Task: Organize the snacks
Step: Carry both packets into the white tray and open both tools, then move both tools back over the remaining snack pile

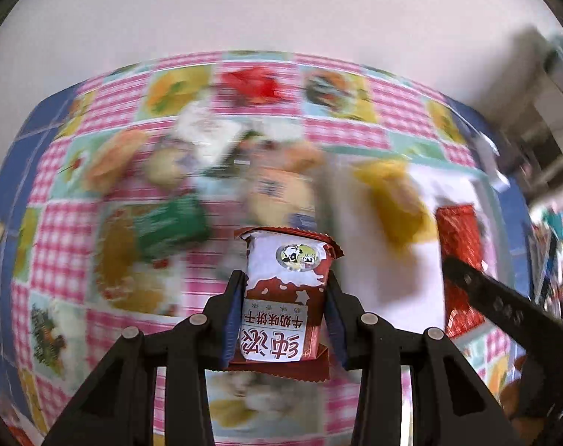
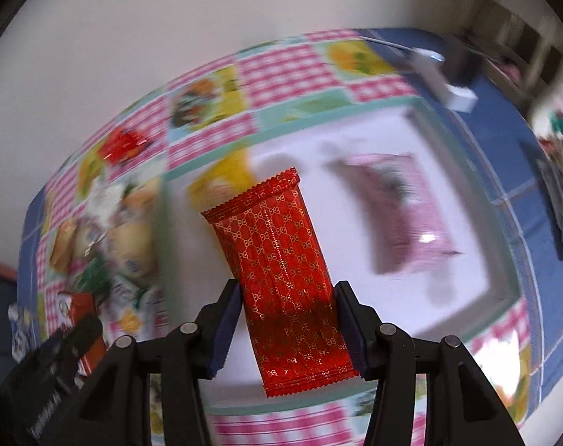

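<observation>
Right wrist view: a red packet [image 2: 287,260] was clamped in the right gripper [image 2: 289,319], a biscuit pack [image 1: 285,297] was clamped in the left gripper [image 1: 285,316]; release into the white tray [image 2: 356,141] was judged next.

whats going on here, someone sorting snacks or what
Yes. The left gripper is shut on a white and dark red biscuit packet; the right gripper holds a shiny red patterned foil wrapper. Below lies a white tray holding a pink packet, beside a loose snack pile on the checked tablecloth.
</observation>
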Demonstrator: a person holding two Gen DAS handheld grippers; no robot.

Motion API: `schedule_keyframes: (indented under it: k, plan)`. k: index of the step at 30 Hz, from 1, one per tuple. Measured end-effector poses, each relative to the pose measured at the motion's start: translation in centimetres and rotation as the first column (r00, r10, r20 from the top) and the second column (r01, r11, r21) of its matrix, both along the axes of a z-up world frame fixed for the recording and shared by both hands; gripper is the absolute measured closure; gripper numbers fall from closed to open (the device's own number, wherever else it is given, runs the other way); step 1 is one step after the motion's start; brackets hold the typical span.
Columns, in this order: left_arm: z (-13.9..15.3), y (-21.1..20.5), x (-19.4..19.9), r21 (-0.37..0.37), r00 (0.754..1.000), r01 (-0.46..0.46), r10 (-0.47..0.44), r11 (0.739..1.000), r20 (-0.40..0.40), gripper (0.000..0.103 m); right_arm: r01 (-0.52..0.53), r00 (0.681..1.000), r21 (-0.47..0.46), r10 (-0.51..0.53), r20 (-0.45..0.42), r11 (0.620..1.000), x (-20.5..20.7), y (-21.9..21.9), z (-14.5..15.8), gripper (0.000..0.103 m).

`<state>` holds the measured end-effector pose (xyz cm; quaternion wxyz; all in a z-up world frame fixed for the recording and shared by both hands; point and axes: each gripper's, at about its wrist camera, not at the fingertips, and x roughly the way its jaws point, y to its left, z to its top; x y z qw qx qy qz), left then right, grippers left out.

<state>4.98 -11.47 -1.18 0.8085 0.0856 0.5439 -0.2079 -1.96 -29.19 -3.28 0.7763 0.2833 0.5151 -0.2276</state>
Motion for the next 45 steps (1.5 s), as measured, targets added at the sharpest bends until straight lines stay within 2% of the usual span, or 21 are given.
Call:
schedule_keyframes:
  k: [5,9,14,19,22,25,28,31,34,35,39,43,45]
  plan:
    - [-0.7,-5.2,-2.7,0.012,0.991,0.131,-0.131,0.991,-0.013,0.061,0.076,0.997,0.025,-0.076,-0.007,0.997,-2.4,-3.3,-0.6,0.049]
    - [-1.8,-7.8,-4.0,0.028,0.982,0.187,-0.186,0.982,-0.029,0.061,0.098,0.995,0.038,-0.097,-0.009,0.994,-3.2,-4.4,-1.0,0.049]
    - [-3.3,-8.9,-4.3,0.041,0.980,0.196,-0.194,0.980,-0.046,0.061,0.094,0.996,0.062,-0.093,-0.017,0.994,-3.3,-4.4,-1.7,0.049]
    - [-3.4,-8.8,-3.9,0.040,0.983,0.182,-0.180,0.982,-0.046,0.060,0.072,0.997,0.060,-0.072,0.001,0.996,-2.9,-4.0,-1.3,0.048]
    - [-3.0,-8.7,-3.7,0.031,0.983,0.183,-0.182,0.983,-0.032,0.041,0.062,0.998,0.047,-0.063,0.016,0.997,-2.8,-3.7,-0.7,0.048]
    - [-2.4,-8.4,-3.6,0.038,0.985,0.170,-0.169,0.985,-0.013,0.041,0.060,0.998,0.041,-0.061,0.027,0.997,-2.8,-3.7,-0.2,0.048]
    - [-1.9,-7.6,-3.2,0.034,0.991,0.137,-0.137,0.990,-0.006,0.041,0.054,0.998,0.035,-0.055,0.033,0.998,-2.7,-3.7,0.2,0.048]
    - [-1.8,-6.2,-2.2,0.055,0.997,0.074,-0.074,0.996,0.001,0.025,0.041,0.999,0.035,-0.042,0.029,0.999,-2.5,-3.5,0.1,0.048]
    - [-1.8,-4.4,-0.9,0.079,1.000,-0.007,0.004,0.997,0.027,0.022,0.016,1.000,0.027,-0.017,0.013,0.999,-1.9,-2.9,-0.3,0.042]
    - [-1.8,-3.7,-0.4,0.086,0.999,-0.039,0.037,0.996,0.033,0.017,0.001,1.000,0.022,-0.001,0.010,1.000,-1.6,-2.5,-0.4,0.038]
    - [-1.9,-0.5,1.5,0.090,0.988,-0.148,0.144,0.985,0.053,0.013,-0.054,0.998,0.001,0.054,0.012,0.999,-0.3,-0.8,-0.7,0.022]
    - [-1.9,2.6,3.0,0.083,0.972,-0.234,0.230,0.969,0.056,0.011,-0.098,0.995,-0.005,0.098,0.018,0.995,0.8,1.0,-0.7,0.020]
    - [-1.9,4.3,3.6,0.072,0.961,-0.276,0.273,0.958,0.055,0.007,-0.113,0.993,-0.010,0.113,0.022,0.994,1.3,1.7,-0.6,0.018]
